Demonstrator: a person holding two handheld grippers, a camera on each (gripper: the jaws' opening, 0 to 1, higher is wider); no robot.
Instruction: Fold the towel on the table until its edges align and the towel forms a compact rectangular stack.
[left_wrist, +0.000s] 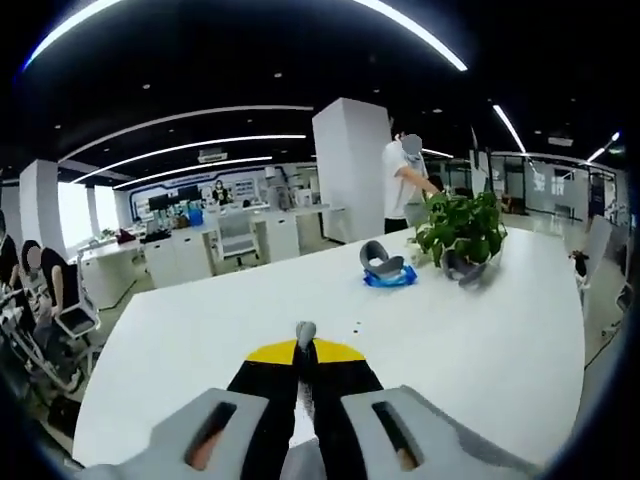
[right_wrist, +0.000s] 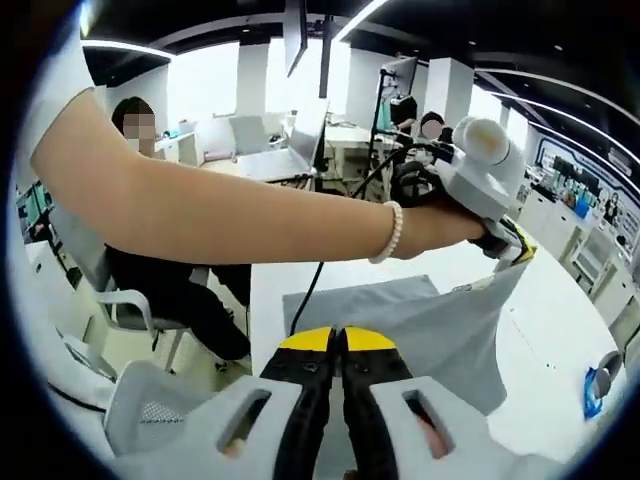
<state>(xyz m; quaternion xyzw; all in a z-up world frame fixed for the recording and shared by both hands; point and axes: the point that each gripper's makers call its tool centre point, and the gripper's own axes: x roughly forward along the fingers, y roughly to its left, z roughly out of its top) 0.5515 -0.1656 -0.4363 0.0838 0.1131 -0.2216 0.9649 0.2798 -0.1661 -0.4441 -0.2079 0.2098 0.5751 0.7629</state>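
Right gripper view: the right gripper rises from the bottom centre, its yellow-tipped black jaws pressed together, with grey cloth meeting their tips; a pinch on the cloth cannot be confirmed. Behind it, a person's bare forearm, wearing a bead bracelet, crosses the frame from upper left to right and ends at the left gripper, held high at right centre. The grey towel hangs from that gripper's jaws by one corner and drapes down to the white table, its lower part spread across the middle of the frame. Left gripper view: the left gripper's jaws stand closed at bottom centre, a small grey tuft of towel pinched at their tips. Beyond, on the table, a potted plant stands upper right, with a blue-and-grey object just left of it.
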